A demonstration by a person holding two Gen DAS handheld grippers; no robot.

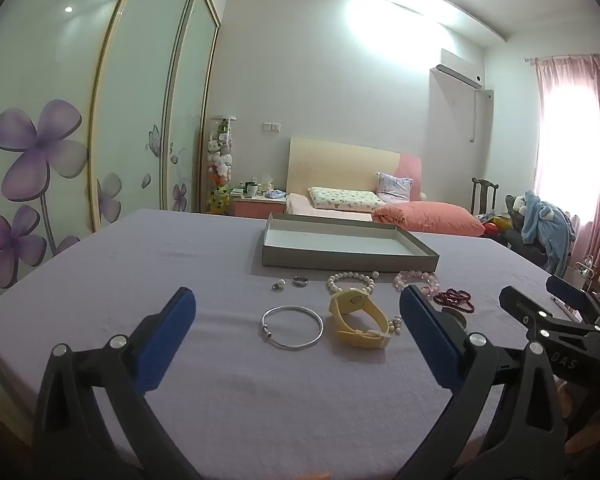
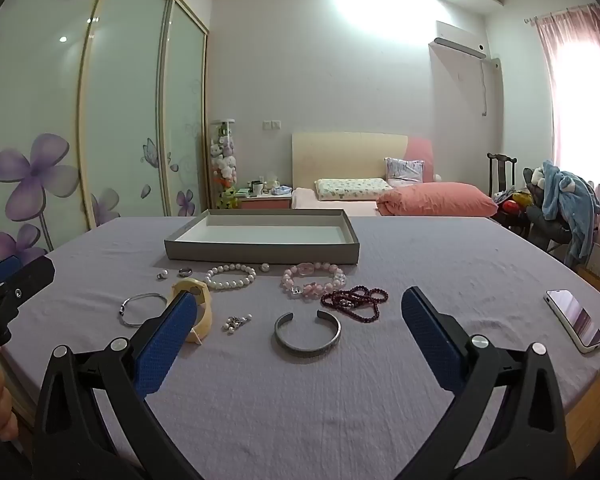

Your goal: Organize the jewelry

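Note:
Jewelry lies on a lilac tablecloth before a shallow grey tray (image 1: 342,260) (image 2: 260,254). A silver bangle (image 1: 292,327) (image 2: 140,309), a yellow watch (image 1: 356,320) (image 2: 204,300), a pearl bracelet (image 2: 231,276) (image 1: 350,280), a pink bead bracelet (image 2: 314,279), a dark red bead string (image 2: 354,300) (image 1: 456,300), a grey cuff (image 2: 308,334), a ring (image 1: 300,281) (image 2: 186,271) and small earrings (image 2: 236,322). My left gripper (image 1: 298,340) is open above the bangle and watch. My right gripper (image 2: 300,332) is open around the cuff, above it.
A phone (image 2: 575,316) lies near the table's right edge. The right gripper (image 1: 556,304) shows at the right of the left wrist view. A bed (image 2: 400,196), wardrobe doors and a chair with clothes (image 2: 560,204) stand beyond the table.

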